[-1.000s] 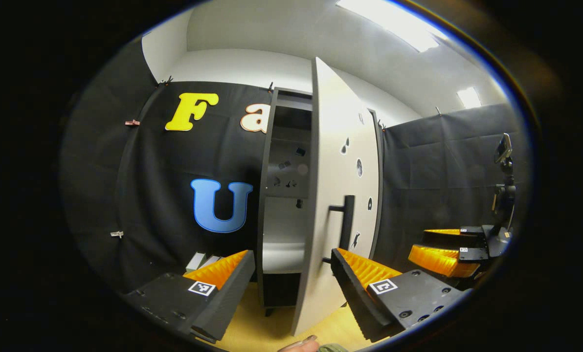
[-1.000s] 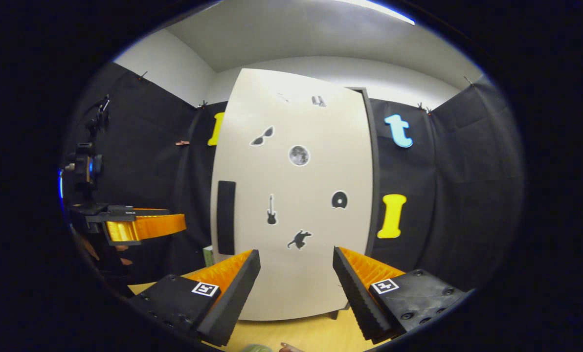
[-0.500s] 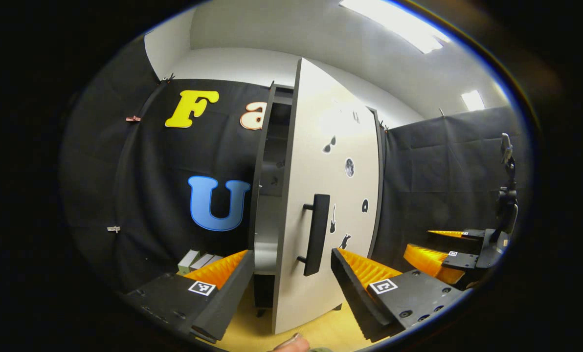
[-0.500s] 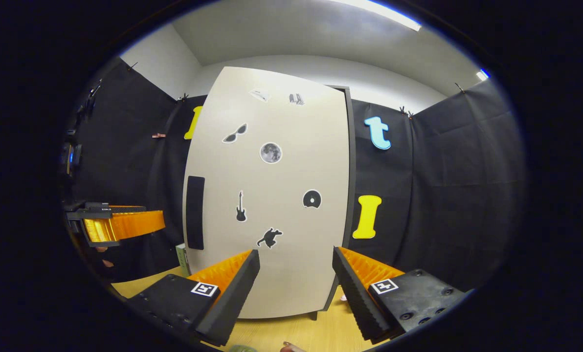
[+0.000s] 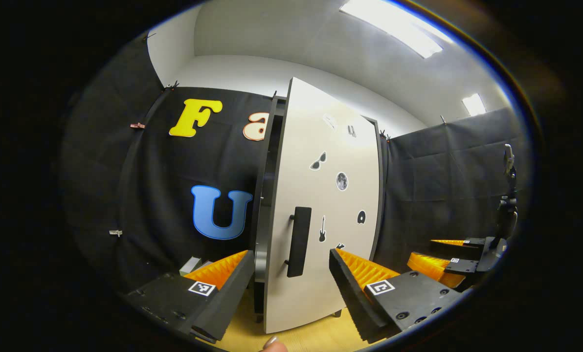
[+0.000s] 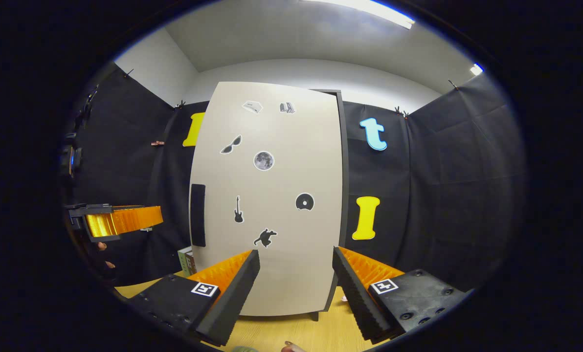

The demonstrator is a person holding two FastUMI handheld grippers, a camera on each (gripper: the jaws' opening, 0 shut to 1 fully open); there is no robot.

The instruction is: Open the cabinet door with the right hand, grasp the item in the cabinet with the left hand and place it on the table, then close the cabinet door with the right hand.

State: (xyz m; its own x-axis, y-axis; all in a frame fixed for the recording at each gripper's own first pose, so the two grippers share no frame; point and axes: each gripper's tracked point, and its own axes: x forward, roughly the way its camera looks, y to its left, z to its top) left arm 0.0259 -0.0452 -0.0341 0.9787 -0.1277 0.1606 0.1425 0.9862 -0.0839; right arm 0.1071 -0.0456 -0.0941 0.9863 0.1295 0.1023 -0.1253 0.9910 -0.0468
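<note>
The tall cabinet's pale door [image 5: 321,205] carries small stickers and a dark bar handle [image 5: 299,242]. It stands almost shut, with a thin dark gap left along its handle side. My left gripper [image 5: 289,278] is open and holds nothing, facing the handle. The right gripper [image 5: 443,259] shows farther off at the right. In the right gripper view the door [image 6: 272,195] faces me nearly flat, handle [image 6: 198,215] at its left edge. My right gripper [image 6: 295,278] is open in front of the door's lower part. A small pale box [image 6: 186,261] stands on the table left of the cabinet, also seen as box [image 5: 191,265].
The wooden table [image 6: 291,332] runs under the cabinet's short feet. The left gripper [image 6: 120,222] hangs at the left of the right gripper view. A tripod with a device [image 5: 506,205] stands at the far right. Black cloth walls close the booth all round.
The door has swung from wide open to nearly shut, hiding the cabinet's inside. Both grippers stay open, and the right one has pulled back slightly from the door.
</note>
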